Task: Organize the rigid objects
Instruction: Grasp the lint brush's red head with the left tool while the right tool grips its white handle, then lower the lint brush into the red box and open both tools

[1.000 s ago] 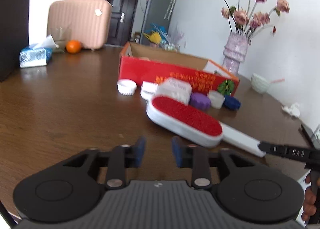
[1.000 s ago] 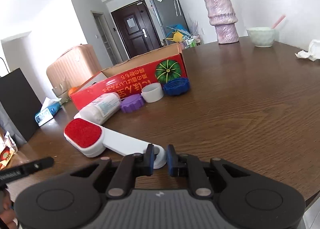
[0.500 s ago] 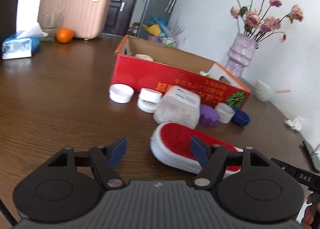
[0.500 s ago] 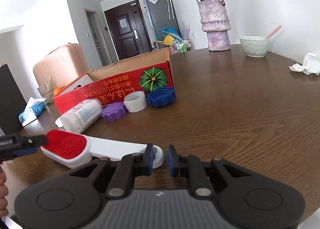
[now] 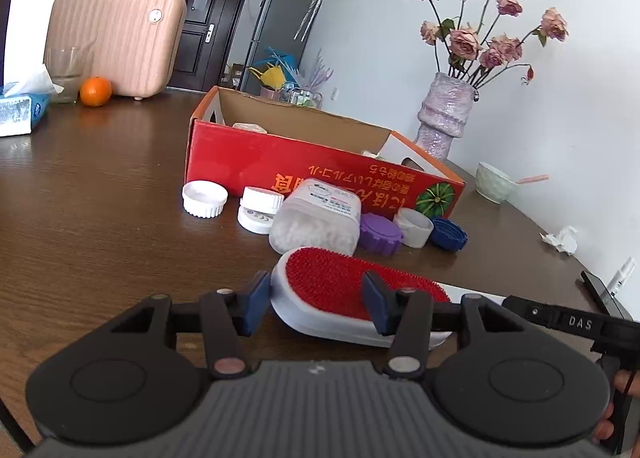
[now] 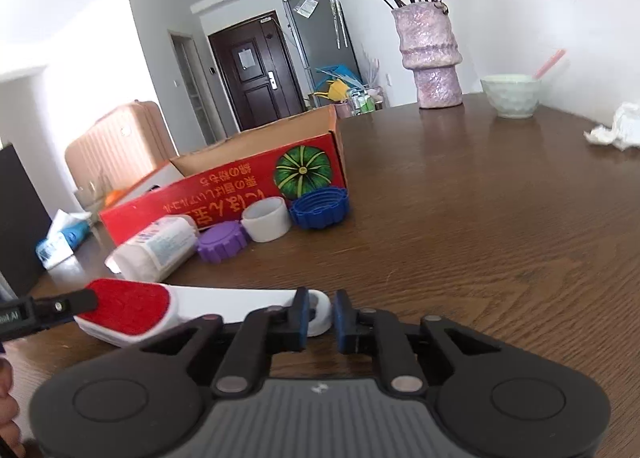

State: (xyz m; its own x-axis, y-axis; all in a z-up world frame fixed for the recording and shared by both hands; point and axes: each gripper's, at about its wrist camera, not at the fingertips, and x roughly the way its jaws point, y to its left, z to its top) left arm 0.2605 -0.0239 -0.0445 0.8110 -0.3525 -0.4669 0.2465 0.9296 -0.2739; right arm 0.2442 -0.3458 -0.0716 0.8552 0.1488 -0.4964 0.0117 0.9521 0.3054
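Observation:
A lint brush with a red head and a white handle lies on the brown table. My left gripper is closing on the head: one pad touches its rounded end, the other presses its near side. My right gripper is shut at the handle's tip, and nothing is seen clamped between its pads. From the right wrist the brush shows lengthwise. Behind it stand a red cardboard box, a lying swab bottle and white, purple and blue caps.
A vase of dried roses, a pale bowl and a crumpled tissue are at the right. A tissue pack, a glass, an orange and a pink suitcase are at the far left.
My left gripper came forward to the brush, opened wide, then closed in around the red head. The right gripper stayed shut at the handle's tip.

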